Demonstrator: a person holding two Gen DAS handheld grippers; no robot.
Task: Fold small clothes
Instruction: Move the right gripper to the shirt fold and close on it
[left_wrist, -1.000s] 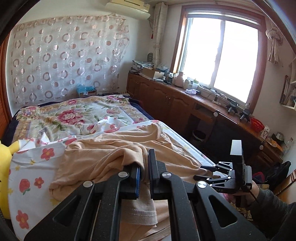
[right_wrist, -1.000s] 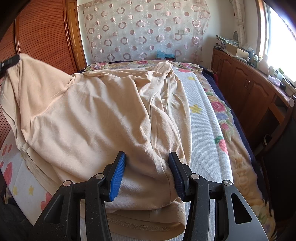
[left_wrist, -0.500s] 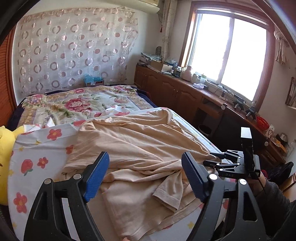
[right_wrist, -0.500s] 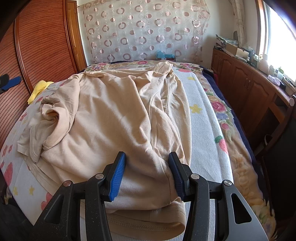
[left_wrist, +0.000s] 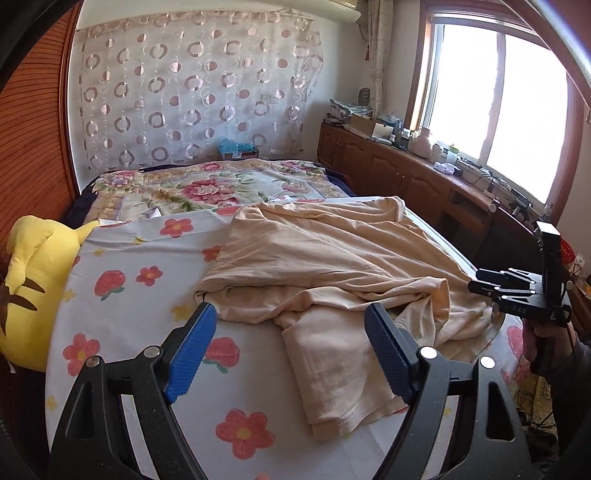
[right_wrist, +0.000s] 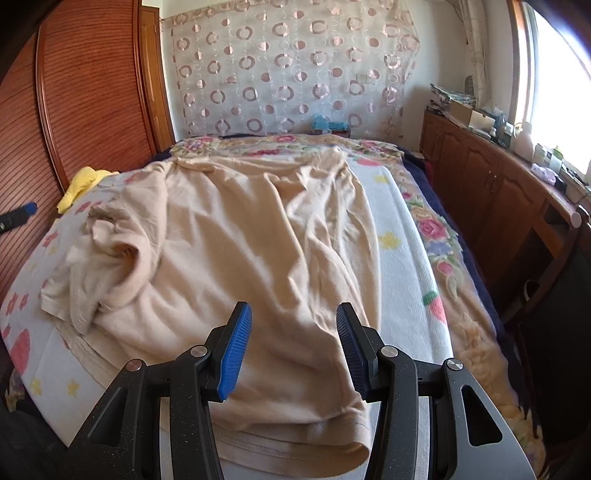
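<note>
A yellow plush toy (left_wrist: 27, 291) sits at the left edge of the bed (left_wrist: 122, 306), on a white sheet printed with red flowers. Just right of it the left gripper (left_wrist: 291, 350) hovers over the sheet with its jaws spread wide and nothing pinched between them; they opened within the last second. A sleeve (left_wrist: 332, 365) of the beige shirt (left_wrist: 332, 258) lies flat under the gap between the jaws, its hem toward the camera. The shirt is spread, rumpled, across the middle of the bed. Further right, the right gripper (right_wrist: 291, 350) stands over the shirt's lower hem with its jaws partly apart, cloth bulging up between them; whether the pads press it I cannot tell. At the far right a wooden counter (left_wrist: 424, 177) runs under the window (left_wrist: 495, 96).
</note>
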